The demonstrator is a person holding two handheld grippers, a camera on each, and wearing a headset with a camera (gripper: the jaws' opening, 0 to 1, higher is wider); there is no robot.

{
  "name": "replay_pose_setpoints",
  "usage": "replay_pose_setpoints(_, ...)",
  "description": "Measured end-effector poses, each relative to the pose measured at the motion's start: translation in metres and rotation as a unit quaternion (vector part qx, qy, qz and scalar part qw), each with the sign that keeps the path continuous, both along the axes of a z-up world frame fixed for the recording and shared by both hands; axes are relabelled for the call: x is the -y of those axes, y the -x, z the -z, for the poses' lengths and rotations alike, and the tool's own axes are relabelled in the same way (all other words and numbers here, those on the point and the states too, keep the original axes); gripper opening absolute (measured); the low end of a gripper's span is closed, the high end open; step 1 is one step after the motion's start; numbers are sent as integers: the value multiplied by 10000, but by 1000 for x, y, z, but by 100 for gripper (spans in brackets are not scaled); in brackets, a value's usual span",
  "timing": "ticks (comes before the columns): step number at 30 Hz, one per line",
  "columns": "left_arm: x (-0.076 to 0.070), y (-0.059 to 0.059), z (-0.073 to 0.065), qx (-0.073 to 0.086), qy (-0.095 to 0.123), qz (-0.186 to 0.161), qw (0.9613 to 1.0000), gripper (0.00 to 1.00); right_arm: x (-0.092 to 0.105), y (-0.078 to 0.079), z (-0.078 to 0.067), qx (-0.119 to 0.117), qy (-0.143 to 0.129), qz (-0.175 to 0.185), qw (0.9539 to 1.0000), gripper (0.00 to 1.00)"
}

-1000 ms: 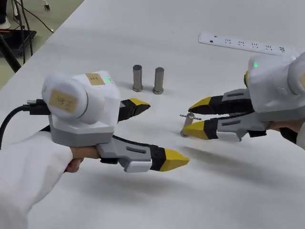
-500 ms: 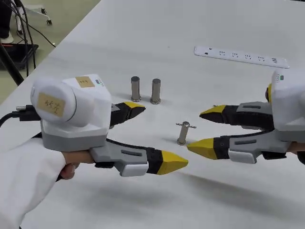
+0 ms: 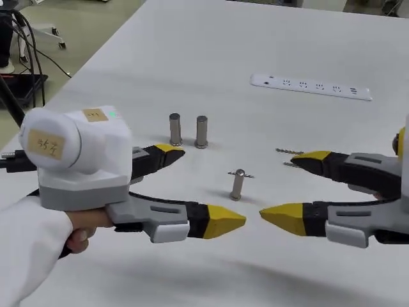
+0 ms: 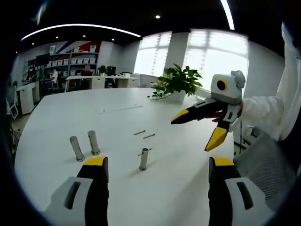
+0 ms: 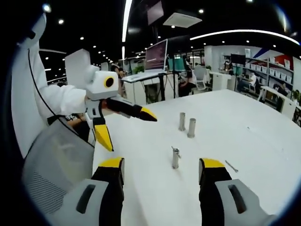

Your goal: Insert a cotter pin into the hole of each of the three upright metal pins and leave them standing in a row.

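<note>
Steel pin (image 3: 238, 184) at frame centre stands free, cotter (image 3: 241, 174) through it, since the right gripper (image 3: 281, 185) backed off, jaws open and empty. The left gripper (image 3: 208, 185) gapes too (two bare pins (image 3: 175, 129), upper left, remain).

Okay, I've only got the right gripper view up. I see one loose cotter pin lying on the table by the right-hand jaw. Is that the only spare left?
Observer: No. The left gripper view shows one loose cotter pin and a second cotter pin lying side by side, apart from the fitted metal pin.
Operator: Anything else lying out there beyond them?
Observer: Yes. In the head view a white power strip lies flat farther back, past both cotter pins.
</note>
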State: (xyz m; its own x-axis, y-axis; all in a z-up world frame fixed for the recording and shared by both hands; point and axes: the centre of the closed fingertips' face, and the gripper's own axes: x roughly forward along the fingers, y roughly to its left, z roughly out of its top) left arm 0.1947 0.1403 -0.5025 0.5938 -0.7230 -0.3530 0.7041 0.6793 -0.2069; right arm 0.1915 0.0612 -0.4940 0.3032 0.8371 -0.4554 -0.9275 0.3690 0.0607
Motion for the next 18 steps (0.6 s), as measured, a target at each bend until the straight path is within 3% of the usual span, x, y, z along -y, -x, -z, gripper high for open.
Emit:
replay_pose_setpoints(4, 1, 1, -1, -10, -20, -21, 10000, 88, 12, 3, 2, -199, -40, 224, 9995, 66)
replay_pose_setpoints(7, 2, 1, -1, -50, -3, -45, 10000, 88, 18, 3, -4, -279, -471, 448, 9975, 66)
replay_pose_setpoints(18, 8, 8, 2, -128, -18, -85, 9999, 89, 40, 2, 3, -332, -433, 784, 9954, 76)
